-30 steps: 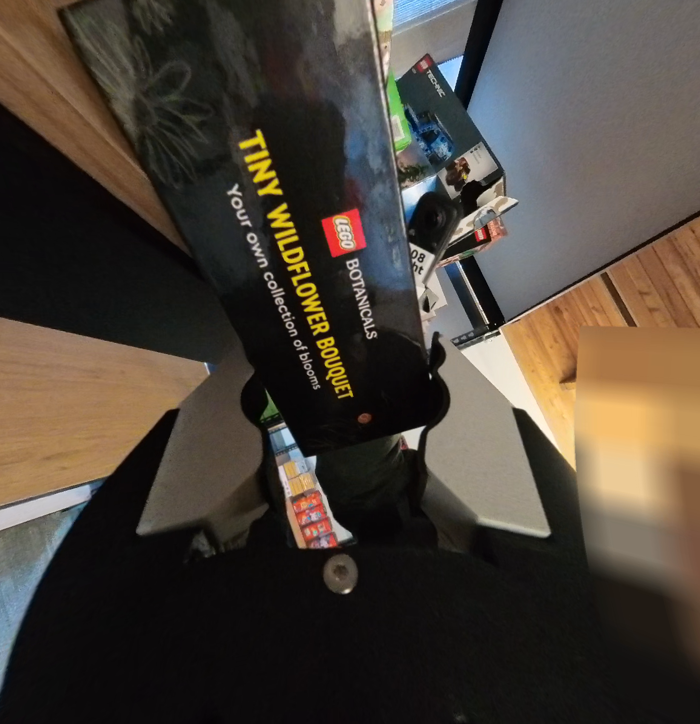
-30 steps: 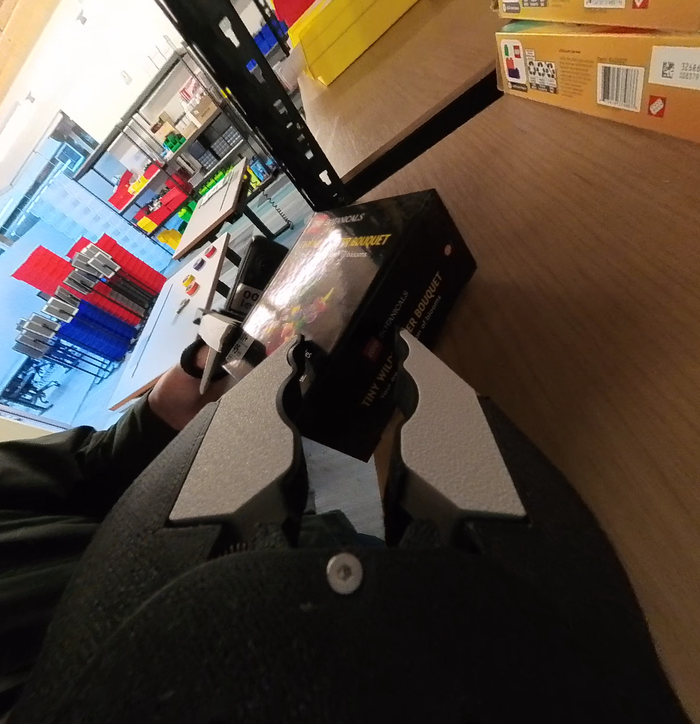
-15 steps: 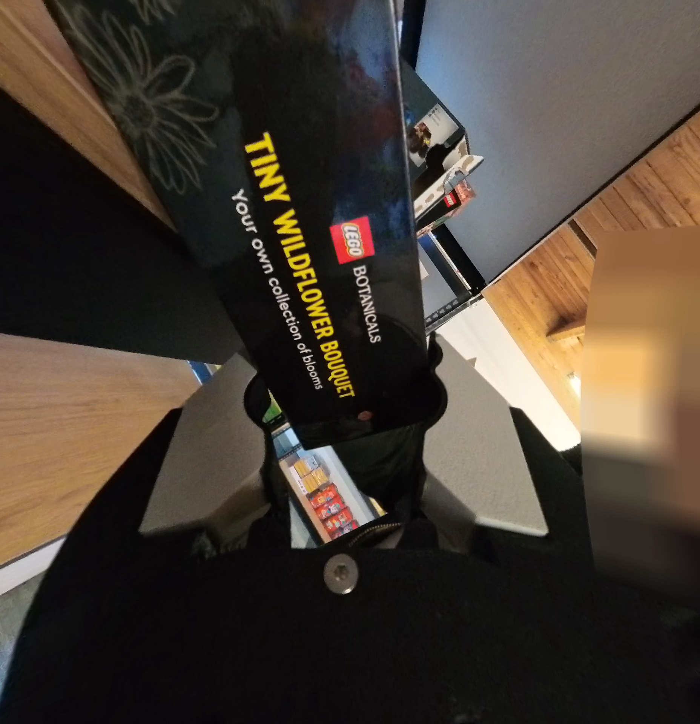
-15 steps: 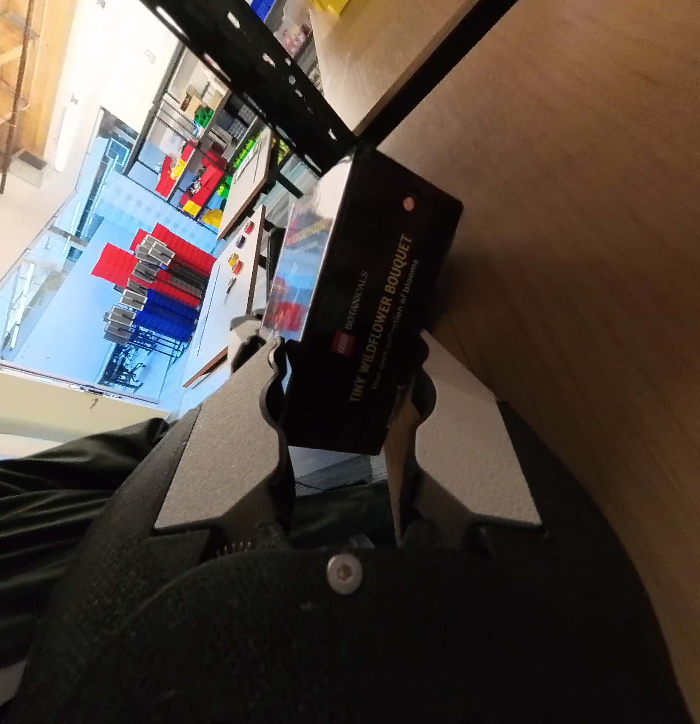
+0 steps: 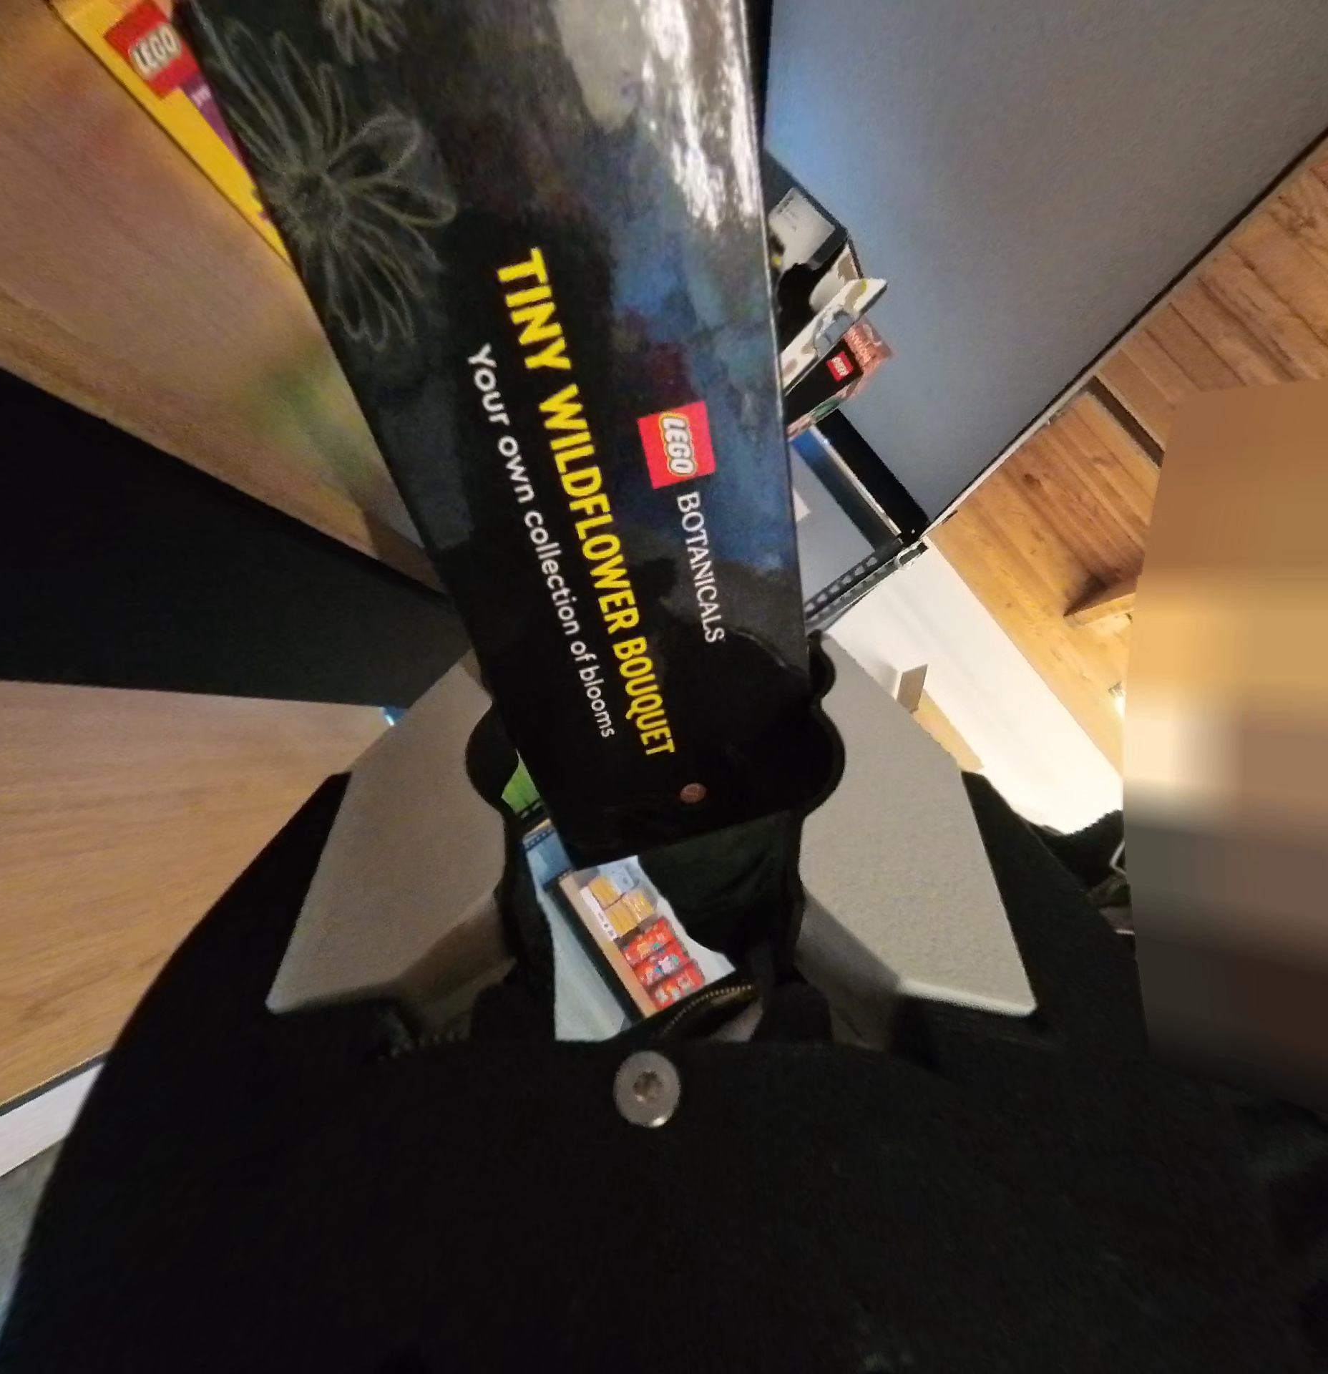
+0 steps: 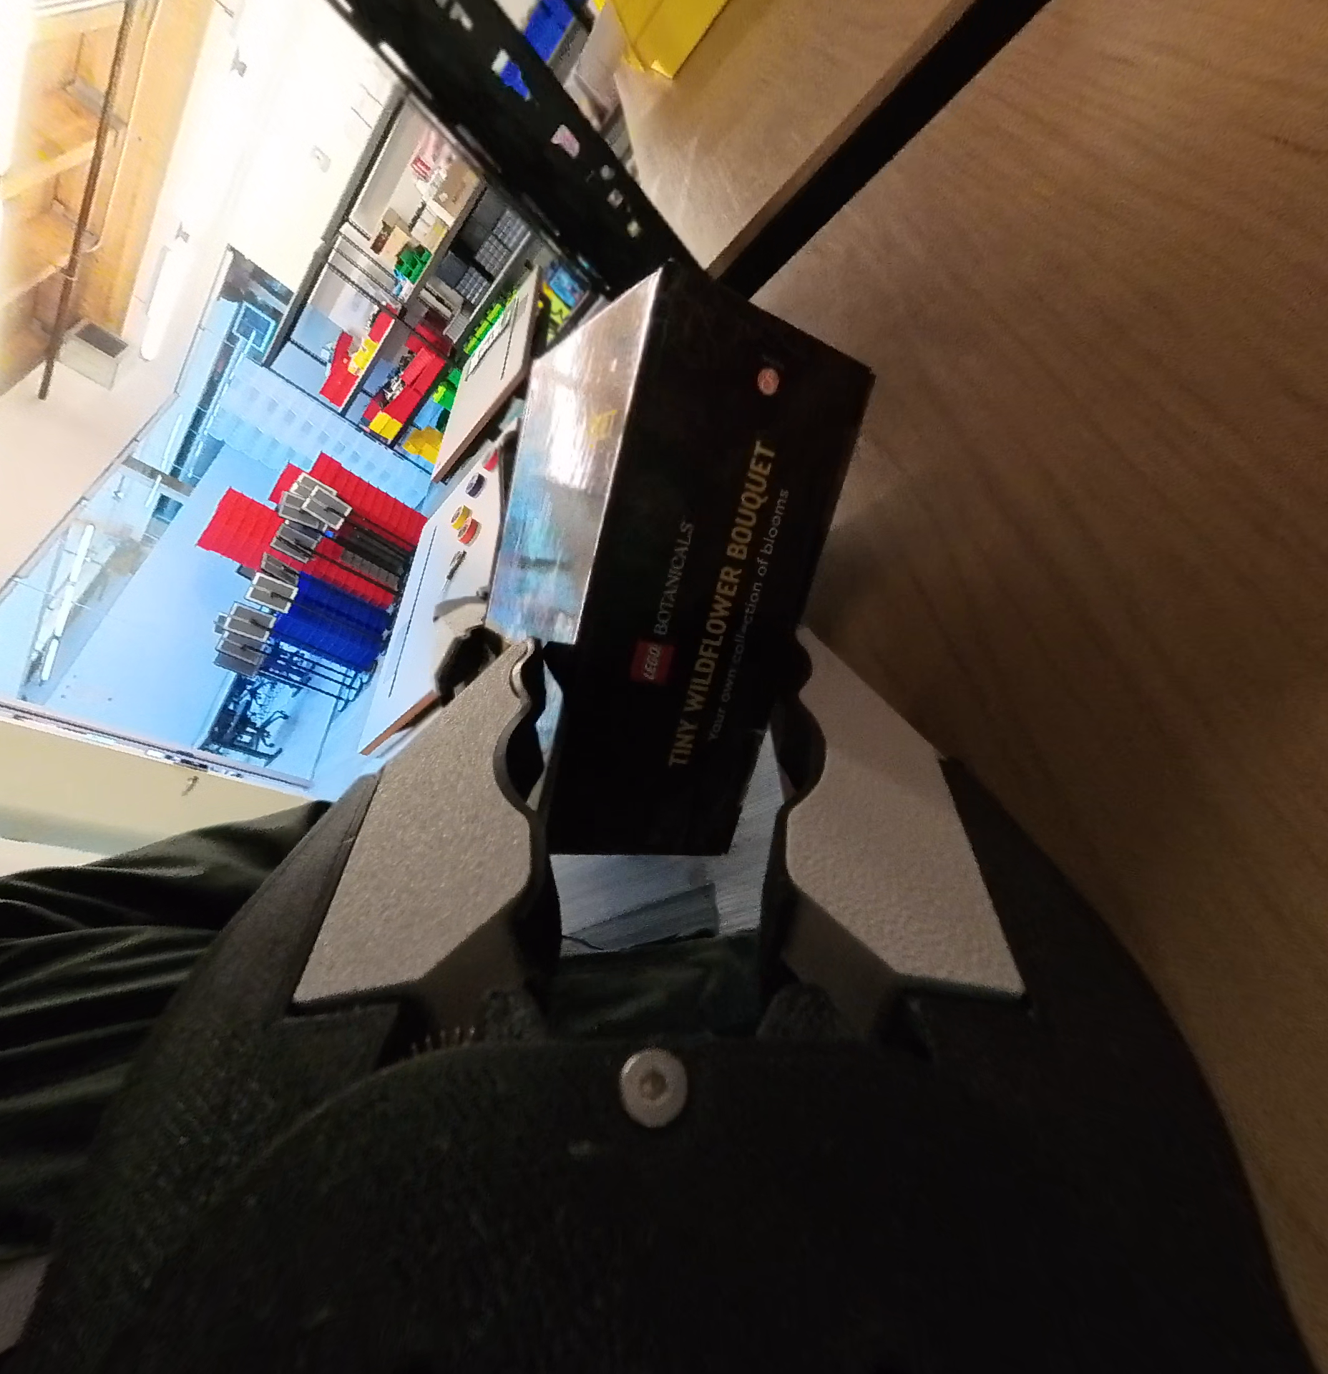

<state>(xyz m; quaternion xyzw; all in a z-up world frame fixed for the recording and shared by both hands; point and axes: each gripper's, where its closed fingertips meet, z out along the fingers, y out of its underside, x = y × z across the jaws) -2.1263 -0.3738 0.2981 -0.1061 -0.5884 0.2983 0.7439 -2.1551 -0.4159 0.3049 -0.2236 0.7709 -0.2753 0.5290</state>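
Observation:
A long black toy-set box with yellow lettering and a faint flower print [image 5: 572,446] is held at both ends. My left gripper [image 5: 650,736] is shut on the end with a small copper dot, its grey fingers [image 5: 393,840] on either side. My right gripper [image 6: 661,714] is shut on the opposite end of the same black box [image 6: 691,565], which stands on its narrow side close to a wooden shelf board [image 6: 1092,446]. Part of the left gripper [image 6: 460,632] shows behind the box.
Wooden shelf boards [image 5: 126,818] lie left of the box, with a yellow box [image 5: 178,97] on the upper one. More boxes [image 5: 832,334] sit on a rack against a grey wall. A black rack upright [image 6: 512,126], red and blue bins [image 6: 334,565] and a dark sleeve [image 6: 126,929] are in the right wrist view. Tip to tip, the grippers are about 6 centimeters apart.
The box has turned from lying flat to standing on its narrow side beside the shelf board. The yellow boxes left the right wrist view; a yellow box came into the left wrist view.

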